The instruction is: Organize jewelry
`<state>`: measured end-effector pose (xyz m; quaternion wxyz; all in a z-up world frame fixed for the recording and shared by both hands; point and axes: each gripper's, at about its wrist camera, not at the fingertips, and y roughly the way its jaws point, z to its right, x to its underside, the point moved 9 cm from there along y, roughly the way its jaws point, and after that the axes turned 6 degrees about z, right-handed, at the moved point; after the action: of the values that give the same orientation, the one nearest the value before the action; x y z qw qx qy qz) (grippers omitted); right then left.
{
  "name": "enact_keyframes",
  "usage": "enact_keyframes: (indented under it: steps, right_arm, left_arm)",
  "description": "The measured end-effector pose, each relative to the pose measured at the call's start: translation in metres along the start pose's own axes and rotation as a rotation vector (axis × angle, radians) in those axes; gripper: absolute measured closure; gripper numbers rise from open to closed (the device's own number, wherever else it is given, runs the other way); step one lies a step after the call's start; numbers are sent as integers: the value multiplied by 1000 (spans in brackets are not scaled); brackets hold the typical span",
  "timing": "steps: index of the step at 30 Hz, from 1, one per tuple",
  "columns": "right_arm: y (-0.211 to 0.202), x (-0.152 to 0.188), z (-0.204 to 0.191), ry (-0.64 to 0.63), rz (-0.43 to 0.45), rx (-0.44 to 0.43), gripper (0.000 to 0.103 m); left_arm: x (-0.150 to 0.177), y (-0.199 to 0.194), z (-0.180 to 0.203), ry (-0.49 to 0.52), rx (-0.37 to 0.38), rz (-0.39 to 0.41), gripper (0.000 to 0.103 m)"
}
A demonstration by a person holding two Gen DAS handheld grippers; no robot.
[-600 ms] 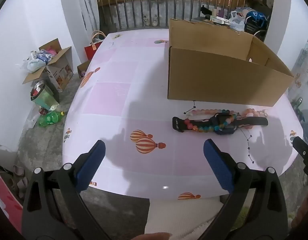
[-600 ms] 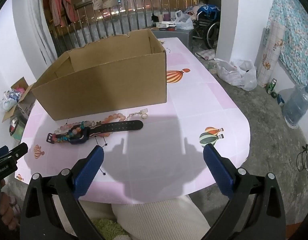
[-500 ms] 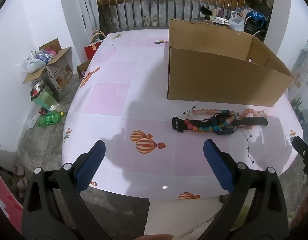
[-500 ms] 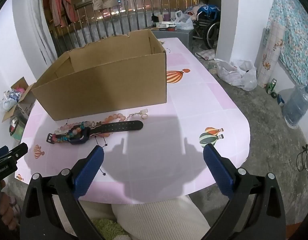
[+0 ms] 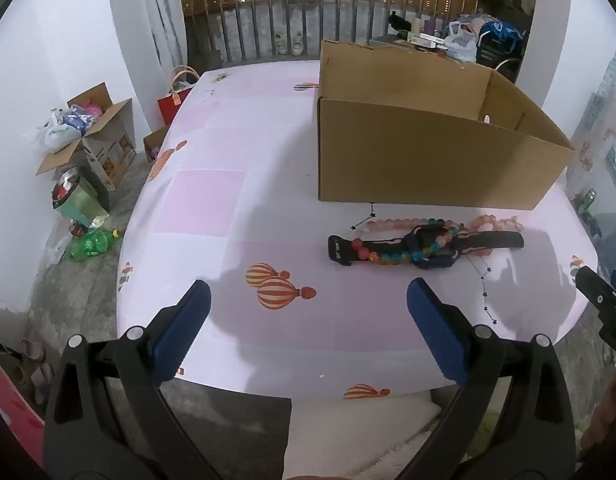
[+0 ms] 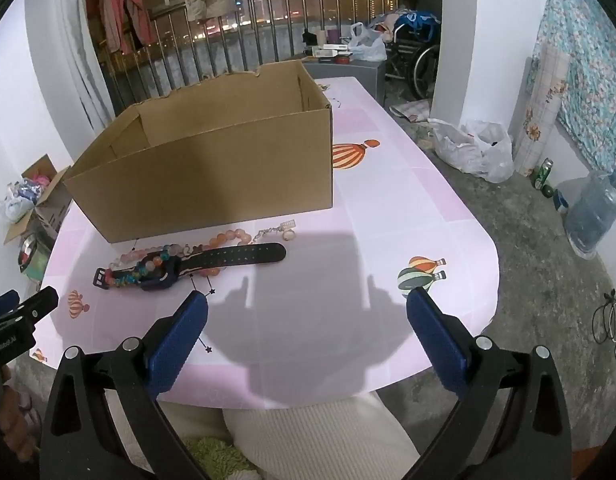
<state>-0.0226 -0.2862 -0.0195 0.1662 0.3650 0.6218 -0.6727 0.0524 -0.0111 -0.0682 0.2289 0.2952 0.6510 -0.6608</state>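
A dark watch (image 5: 432, 246) (image 6: 196, 266) lies on the pink table in front of an open cardboard box (image 5: 424, 160) (image 6: 212, 184). A multicoloured bead bracelet (image 5: 388, 256) (image 6: 144, 270) drapes over the watch, and a pink bead bracelet (image 5: 392, 224) (image 6: 228, 238) lies just behind it. A small ring and chain (image 6: 286, 232) rest near the box's corner. My left gripper (image 5: 308, 304) hovers open over the near table edge, left of the watch. My right gripper (image 6: 306, 312) hangs open too, right of the watch, nothing between its fingers.
The table (image 5: 212, 200) has a balloon-print cloth. On the floor at the left stand a cardboard box with bags (image 5: 88, 136) and bottles (image 5: 88, 244). At the right lie plastic bags (image 6: 472, 148) and a water jug (image 6: 592, 216). A railing runs behind.
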Motion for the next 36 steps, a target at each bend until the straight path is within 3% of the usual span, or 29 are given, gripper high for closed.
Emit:
enact_keyframes:
  steps: [36]
  right_arm:
    - [-2, -1, 2, 6, 8, 9, 6]
  left_arm:
    - [1, 1, 0, -8, 11, 4, 8]
